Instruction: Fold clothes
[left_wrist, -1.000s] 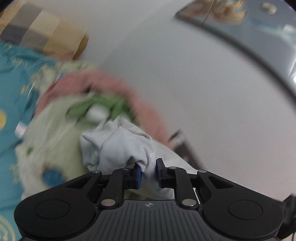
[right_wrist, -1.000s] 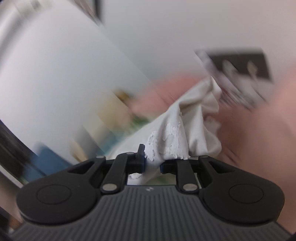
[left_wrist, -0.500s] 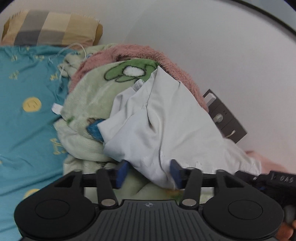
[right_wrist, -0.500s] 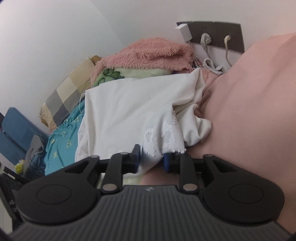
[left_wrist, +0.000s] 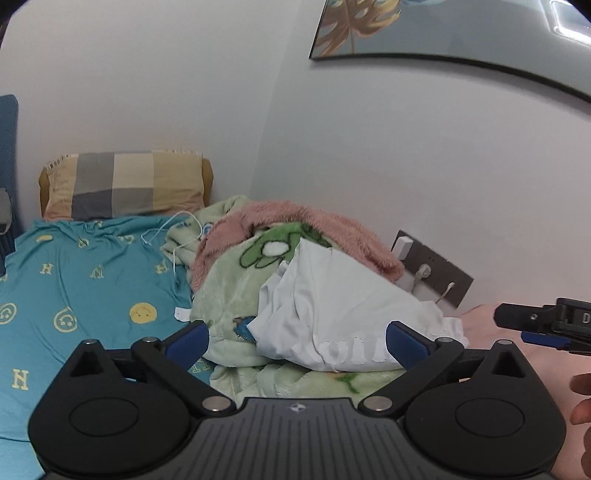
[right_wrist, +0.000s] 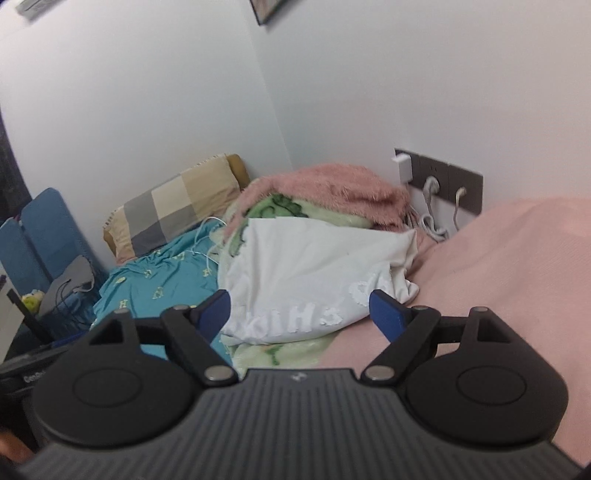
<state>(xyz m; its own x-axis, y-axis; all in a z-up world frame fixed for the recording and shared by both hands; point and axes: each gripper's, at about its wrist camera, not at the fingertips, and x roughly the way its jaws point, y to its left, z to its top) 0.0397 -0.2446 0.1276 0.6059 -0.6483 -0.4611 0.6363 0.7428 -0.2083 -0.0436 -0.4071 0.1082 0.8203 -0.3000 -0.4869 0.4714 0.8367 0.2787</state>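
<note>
A white garment with white lettering (left_wrist: 340, 314) lies loosely folded on a heap of green and pink fleece blankets (left_wrist: 236, 284) on the bed. It also shows in the right wrist view (right_wrist: 310, 277). My left gripper (left_wrist: 297, 341) is open and empty, drawn back just in front of the garment. My right gripper (right_wrist: 299, 312) is open and empty, also just short of the garment. The right gripper's tip shows at the right edge of the left wrist view (left_wrist: 546, 325).
A teal sheet with yellow smileys (left_wrist: 81, 295) covers the bed's left part, a pink sheet (right_wrist: 498, 280) the right. A checked pillow (left_wrist: 125, 184) leans on the wall. A wall socket with plugs and cables (right_wrist: 439, 192) is behind the heap. A blue chair (right_wrist: 37, 236) stands left.
Both grippers let go of the white garment, opened wide and pulled back. The garment now rests on the blanket heap.
</note>
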